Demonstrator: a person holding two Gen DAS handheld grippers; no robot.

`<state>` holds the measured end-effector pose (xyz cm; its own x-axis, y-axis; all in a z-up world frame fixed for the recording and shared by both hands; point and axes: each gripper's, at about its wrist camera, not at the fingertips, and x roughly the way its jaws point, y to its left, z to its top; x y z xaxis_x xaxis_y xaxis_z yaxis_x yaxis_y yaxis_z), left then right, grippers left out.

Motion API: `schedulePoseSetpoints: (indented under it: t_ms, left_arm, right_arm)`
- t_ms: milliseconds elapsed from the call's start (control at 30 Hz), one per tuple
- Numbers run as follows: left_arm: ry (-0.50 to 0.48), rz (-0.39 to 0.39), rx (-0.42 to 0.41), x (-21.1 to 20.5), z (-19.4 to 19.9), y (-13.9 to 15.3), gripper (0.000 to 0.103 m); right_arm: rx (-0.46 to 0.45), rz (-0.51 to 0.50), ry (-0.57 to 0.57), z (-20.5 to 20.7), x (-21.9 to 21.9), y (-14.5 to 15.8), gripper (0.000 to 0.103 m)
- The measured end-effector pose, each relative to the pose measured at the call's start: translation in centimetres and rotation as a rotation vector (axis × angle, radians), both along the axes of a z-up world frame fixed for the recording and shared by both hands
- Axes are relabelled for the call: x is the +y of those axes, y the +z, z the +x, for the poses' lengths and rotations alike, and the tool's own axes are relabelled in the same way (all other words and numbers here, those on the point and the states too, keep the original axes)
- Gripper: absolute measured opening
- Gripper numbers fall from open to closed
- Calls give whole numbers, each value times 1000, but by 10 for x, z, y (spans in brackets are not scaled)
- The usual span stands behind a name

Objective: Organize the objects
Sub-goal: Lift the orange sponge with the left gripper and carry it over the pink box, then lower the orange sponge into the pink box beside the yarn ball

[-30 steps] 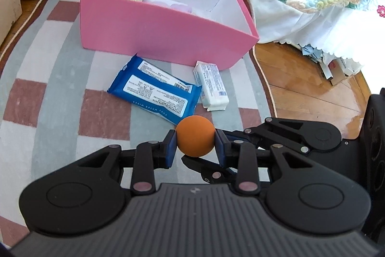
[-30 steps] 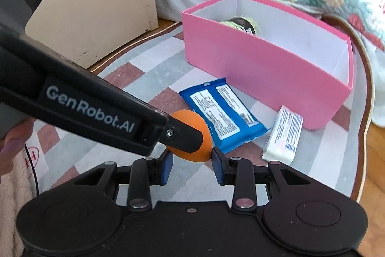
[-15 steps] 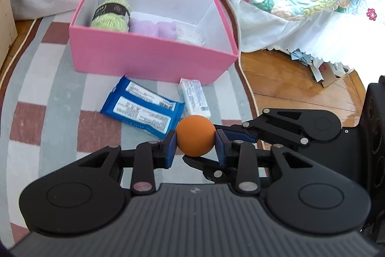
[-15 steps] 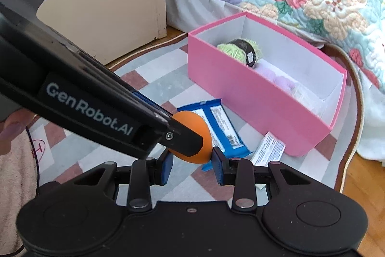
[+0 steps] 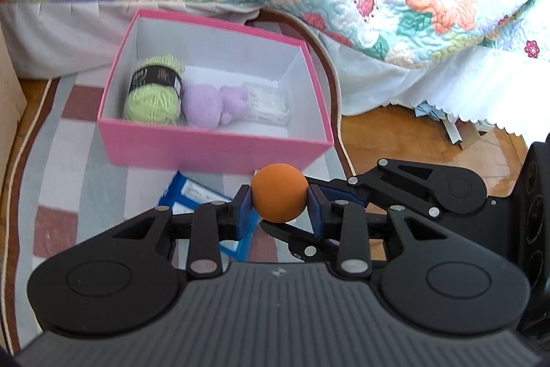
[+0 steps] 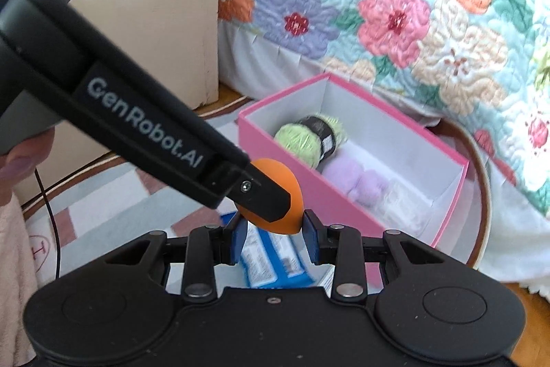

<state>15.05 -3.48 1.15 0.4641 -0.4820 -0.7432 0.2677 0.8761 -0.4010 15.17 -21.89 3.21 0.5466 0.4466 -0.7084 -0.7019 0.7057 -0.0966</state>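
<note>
We held an orange ball [image 5: 279,193] pinched in both our left gripper [image 5: 280,208] and right gripper [image 6: 273,234], each nearly closed on it, above the checked rug [image 5: 68,160], just short of the pink box [image 5: 213,150].

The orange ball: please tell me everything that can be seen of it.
The orange ball is round, plain and matte, like foam or rubber. The left tool grips its sides with blue pads. The right tool also closes around it. It is held off the rug, before the pink box.
</note>
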Motion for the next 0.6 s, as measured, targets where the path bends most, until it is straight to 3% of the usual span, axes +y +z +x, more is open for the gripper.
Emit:
schedulePoseSetpoints:
  t_ms: [600]
  left_arm:
    - [67, 17, -37, -17, 90, -5, 33]
  right_arm:
    - [83, 134, -125, 91, 7, -10, 40]
